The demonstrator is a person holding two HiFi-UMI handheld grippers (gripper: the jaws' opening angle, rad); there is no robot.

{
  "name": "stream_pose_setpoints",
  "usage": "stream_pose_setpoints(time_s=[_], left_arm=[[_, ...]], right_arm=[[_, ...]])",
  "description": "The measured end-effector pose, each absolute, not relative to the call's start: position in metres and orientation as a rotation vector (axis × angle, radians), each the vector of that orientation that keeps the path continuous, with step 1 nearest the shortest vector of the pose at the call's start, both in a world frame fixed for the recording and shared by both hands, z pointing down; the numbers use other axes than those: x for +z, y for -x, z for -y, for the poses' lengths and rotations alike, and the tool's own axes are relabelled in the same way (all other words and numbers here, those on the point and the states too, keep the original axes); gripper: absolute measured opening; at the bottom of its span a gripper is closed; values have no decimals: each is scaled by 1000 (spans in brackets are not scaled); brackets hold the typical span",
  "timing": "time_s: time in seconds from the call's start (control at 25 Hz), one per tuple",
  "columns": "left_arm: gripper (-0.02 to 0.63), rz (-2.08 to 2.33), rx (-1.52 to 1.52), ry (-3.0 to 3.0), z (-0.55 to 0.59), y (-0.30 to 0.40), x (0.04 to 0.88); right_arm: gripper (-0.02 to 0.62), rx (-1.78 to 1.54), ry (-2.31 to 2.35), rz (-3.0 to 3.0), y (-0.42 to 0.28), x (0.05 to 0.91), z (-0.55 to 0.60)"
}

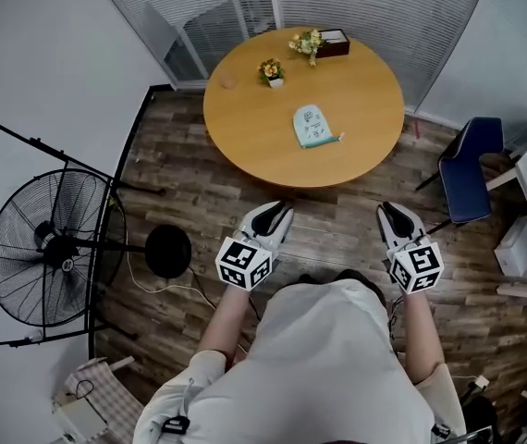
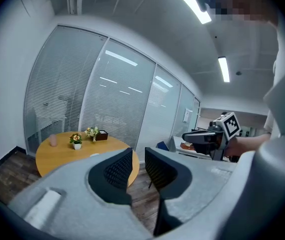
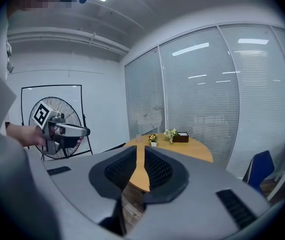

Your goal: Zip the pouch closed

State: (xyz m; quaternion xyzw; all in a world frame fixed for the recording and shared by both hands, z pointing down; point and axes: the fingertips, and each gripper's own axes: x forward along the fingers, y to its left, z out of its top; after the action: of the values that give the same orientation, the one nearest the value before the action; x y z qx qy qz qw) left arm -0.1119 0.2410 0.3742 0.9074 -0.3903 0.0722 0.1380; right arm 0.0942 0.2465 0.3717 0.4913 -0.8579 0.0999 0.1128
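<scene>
While both tools hang low in the frame, well short of the table [image 1: 245,137], nothing of the task is in hand. Left gripper [image 1: 275,213]: jaws a narrow slit apart, nothing between. Right gripper [image 1: 391,213]: same, narrow and empty.

Risks, judged:
- A fan [image 1: 55,248] base and loose cable lie on the floor at lower left; a step that way could snag.
- The pouch [image 1: 311,125] lies flat and loose, right of centre on the table. Pulling the slider without the other tool pinning the fabric would likely drag it.
- The zip pull looks small; jaws this narrow could miss or slip off it.

Containers:
- Pouch: cannot tell how far the zip stands open, nor what is inside.
- A pale cup [image 1: 228,81] near the table's upper-left edge: contents not visible.
- A small white pot [image 1: 271,72] beside it holds flowers.
- Farthest, a dark box [image 1: 334,43] with a pale top, a bouquet just left of it.
</scene>
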Motion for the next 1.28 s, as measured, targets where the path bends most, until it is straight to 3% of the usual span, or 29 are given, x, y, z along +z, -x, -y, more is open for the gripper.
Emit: stream_pose_setpoints(time_s=[0.48, 1.28], left_arm=[[71, 1158, 225, -2572, -206, 109, 392], [71, 1284, 258, -2418, -47, 36, 436]], right_arm=[[47, 344, -1406, 2523, -101, 392, -204], [47, 374, -1082, 2569, -150, 446, -8]])
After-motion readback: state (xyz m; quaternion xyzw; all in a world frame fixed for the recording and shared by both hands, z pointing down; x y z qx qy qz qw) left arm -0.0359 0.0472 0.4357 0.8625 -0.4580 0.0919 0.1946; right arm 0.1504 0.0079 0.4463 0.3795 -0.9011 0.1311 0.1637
